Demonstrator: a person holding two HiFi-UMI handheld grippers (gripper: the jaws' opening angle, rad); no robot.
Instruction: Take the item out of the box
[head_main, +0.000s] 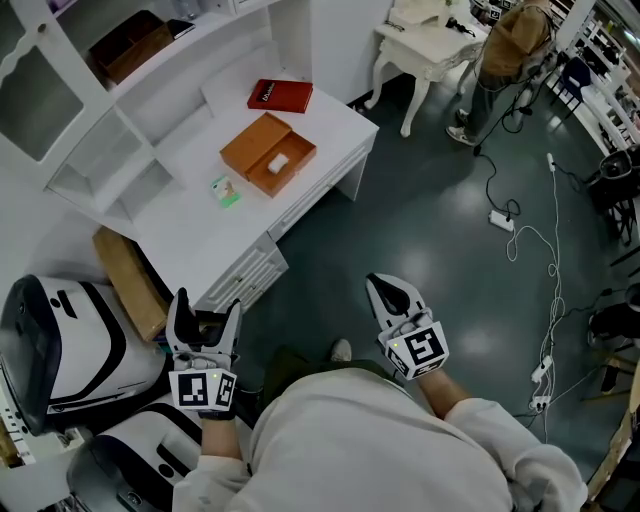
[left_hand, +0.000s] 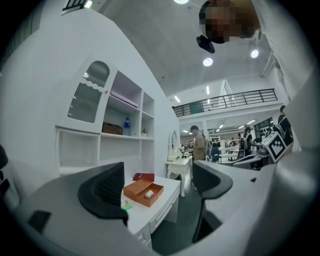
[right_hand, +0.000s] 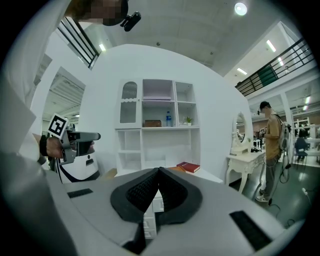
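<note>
An open orange box (head_main: 268, 153) lies on the white desk (head_main: 200, 230), with a small white item (head_main: 278, 162) in its right half. The left gripper view shows the box (left_hand: 143, 190) and the item (left_hand: 149, 194) ahead, between the jaws but far off. My left gripper (head_main: 207, 303) hangs low beside the desk's near corner, open with nothing between its fingers. My right gripper (head_main: 392, 292) is over the floor to the right of the desk. Its jaws are shut and empty, meeting in the right gripper view (right_hand: 157, 187).
A red book (head_main: 280, 95) lies behind the box and a small green packet (head_main: 226, 191) in front of it. A shelf hutch (head_main: 90, 120) rises at the desk's back. Cardboard (head_main: 130, 280) and white machines (head_main: 60, 340) stand at the left. Cables (head_main: 540, 250) cross the floor.
</note>
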